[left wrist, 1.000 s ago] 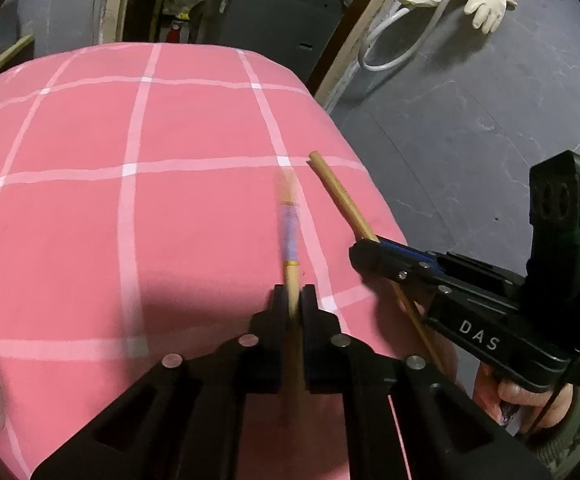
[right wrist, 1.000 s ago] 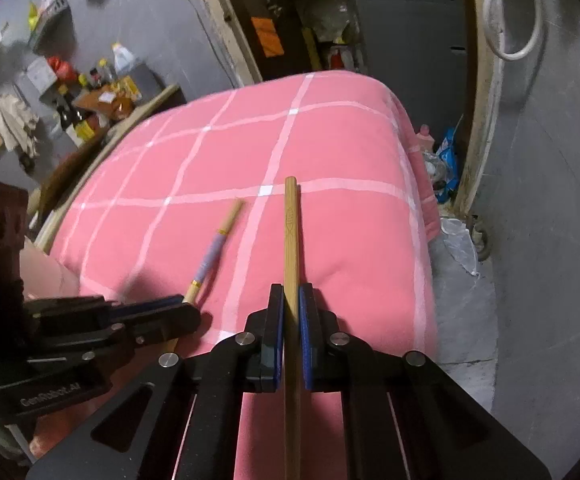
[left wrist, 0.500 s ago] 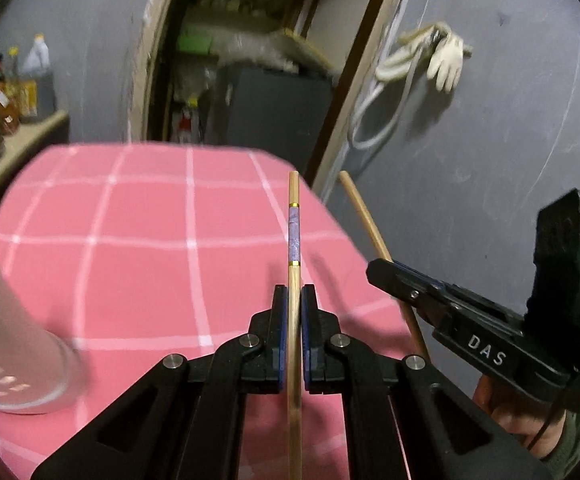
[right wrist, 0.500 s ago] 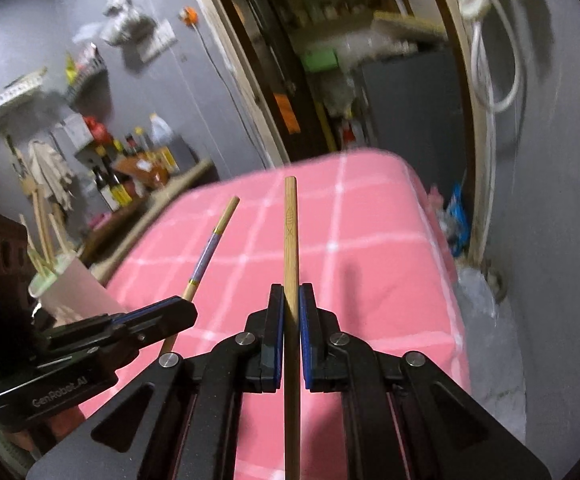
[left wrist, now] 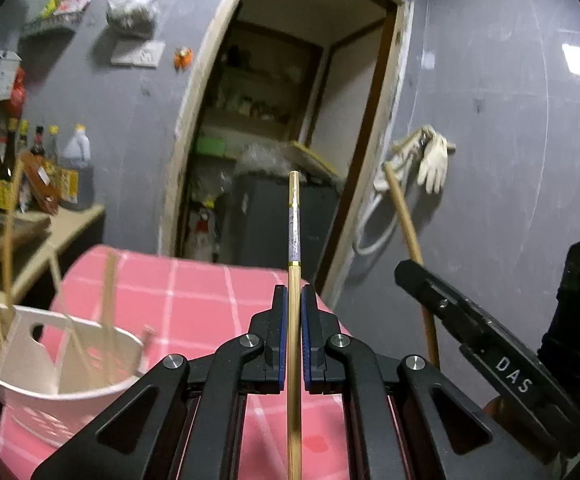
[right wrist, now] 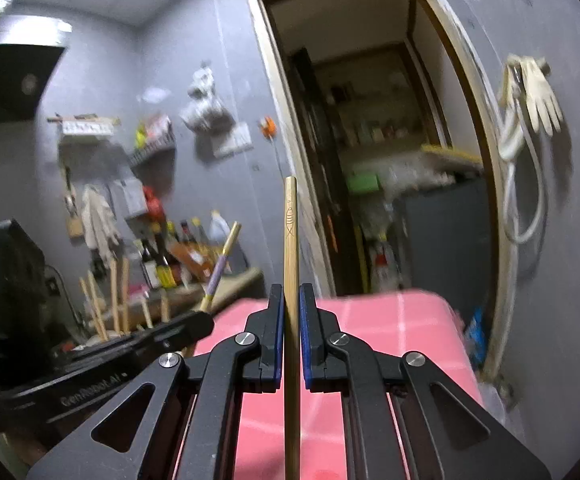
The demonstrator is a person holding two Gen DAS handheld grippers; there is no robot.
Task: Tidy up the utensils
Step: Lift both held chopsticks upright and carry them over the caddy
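At the left a white holder [left wrist: 65,364] of chopsticks stands on the pink desk [left wrist: 193,300]. The left gripper [left wrist: 294,312] is clenched on a banded chopstick [left wrist: 294,240], the right gripper [right wrist: 288,312] on a plain chopstick [right wrist: 291,232]. Both sticks look light, stiff and smooth, so I judge a mid-shaft hold keeps them from pivoting.

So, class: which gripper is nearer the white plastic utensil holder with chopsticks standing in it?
Left. The left gripper is just right of the holder; the right gripper lies beyond it, further right.
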